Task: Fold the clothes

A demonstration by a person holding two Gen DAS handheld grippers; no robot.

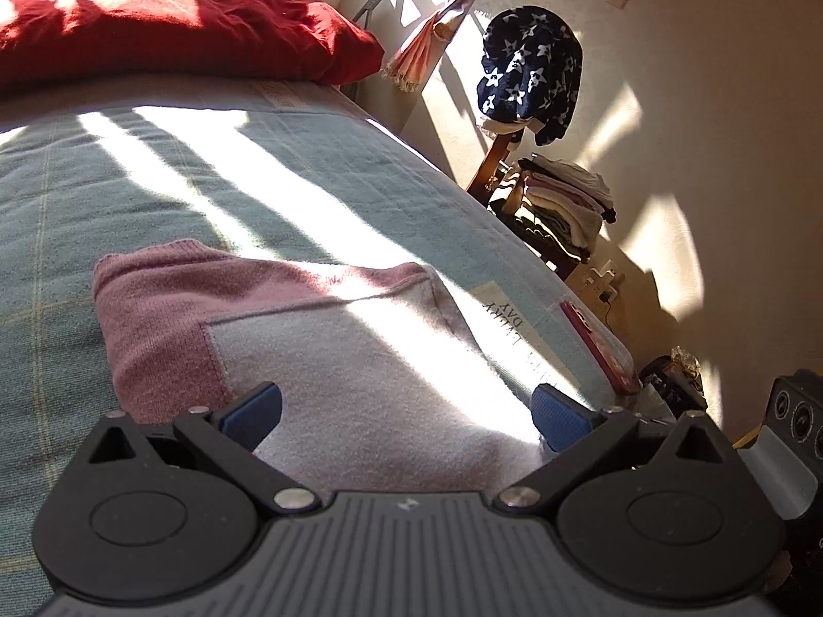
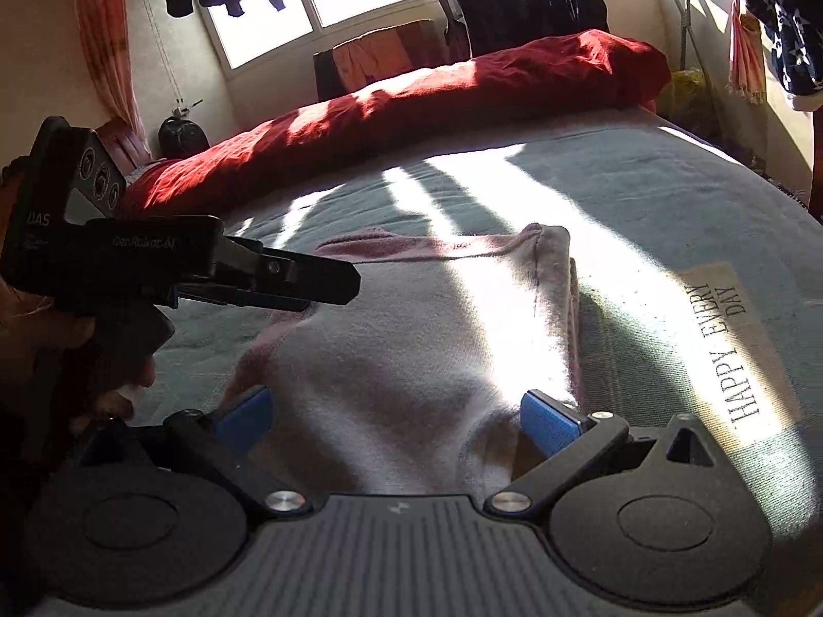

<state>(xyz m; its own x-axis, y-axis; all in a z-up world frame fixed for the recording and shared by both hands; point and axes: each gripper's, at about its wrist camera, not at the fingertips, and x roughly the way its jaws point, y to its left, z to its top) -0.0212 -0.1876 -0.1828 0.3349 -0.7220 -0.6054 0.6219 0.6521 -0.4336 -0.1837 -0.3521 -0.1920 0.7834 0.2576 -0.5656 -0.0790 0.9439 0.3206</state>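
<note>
Left wrist view looks along the left gripper (image 1: 406, 414), whose blue-padded fingers (image 1: 254, 414) stand spread wide apart just above a folded pink sweater (image 1: 329, 339). The sweater lies on a pale green blanket (image 1: 154, 180) that covers the bed, with a darker pink sleeve folded across its far left part. Sun stripes cross both cloth and blanket. A red duvet (image 1: 180, 31) is heaped at the far end of the bed. Beside the bed, a stack of folded clothes (image 1: 566, 200) rests on a chair, under a dark star-print garment (image 1: 530, 67).

In the right wrist view, the right gripper (image 2: 396, 419) also has its tongs spread, hovering over the near edge of the sweater. The left gripper appears from the side at the sweater's left edge. A printed label (image 2: 730, 355) reading "HAPPY EVERY DAY" sits on the blanket to the right of the sweater.
</note>
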